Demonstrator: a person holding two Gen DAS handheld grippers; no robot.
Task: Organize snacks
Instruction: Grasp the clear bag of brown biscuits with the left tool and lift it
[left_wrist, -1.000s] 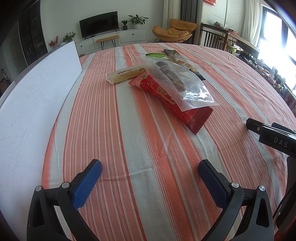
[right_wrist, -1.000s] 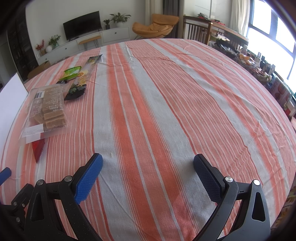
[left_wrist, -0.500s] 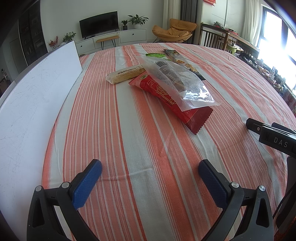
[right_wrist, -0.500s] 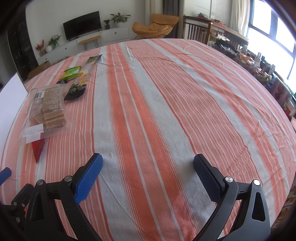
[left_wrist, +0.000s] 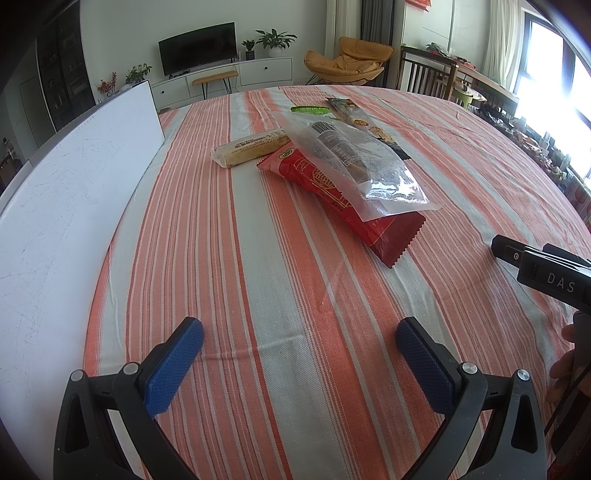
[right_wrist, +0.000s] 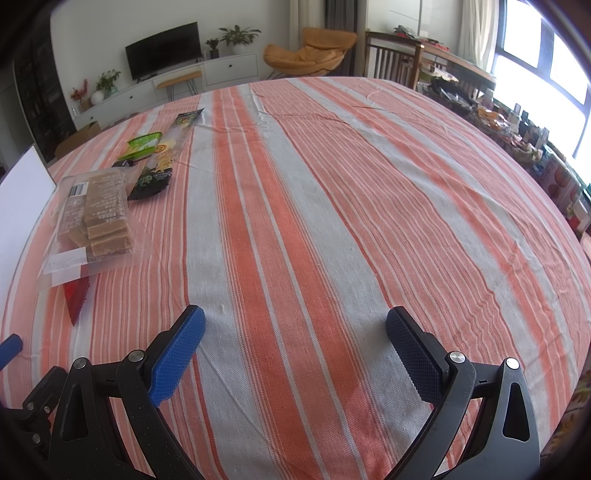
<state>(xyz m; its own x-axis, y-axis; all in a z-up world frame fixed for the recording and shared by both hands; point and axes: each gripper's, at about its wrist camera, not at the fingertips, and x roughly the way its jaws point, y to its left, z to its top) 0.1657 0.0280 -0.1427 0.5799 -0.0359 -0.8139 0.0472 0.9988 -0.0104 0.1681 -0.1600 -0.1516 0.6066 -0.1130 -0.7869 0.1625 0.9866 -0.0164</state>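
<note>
A: Spotted snacks at twelve o'clock on the striped tablecloth (left_wrist: 258, 280)?
B: Yes. Saw a clear bag of brown bars (left_wrist: 354, 166) lying across a red serrated-edge packet (left_wrist: 388, 232), with a tan wrapped roll (left_wrist: 249, 148) at eleven, a green pouch (left_wrist: 309, 109) and a long dark-ended pack (left_wrist: 364, 123) beyond.
A: Tongs?
B: Left gripper (left_wrist: 295, 350) spread wide, empty. Right gripper (right_wrist: 293, 341) likewise, over bare cloth.

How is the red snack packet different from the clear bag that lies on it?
The red snack packet is opaque with a zigzag end; the clear bag is see-through and shows brown bars inside. The red snack packet lies underneath, on the tablecloth; the clear bag rests on top. Both lie flat, untouched.
</note>
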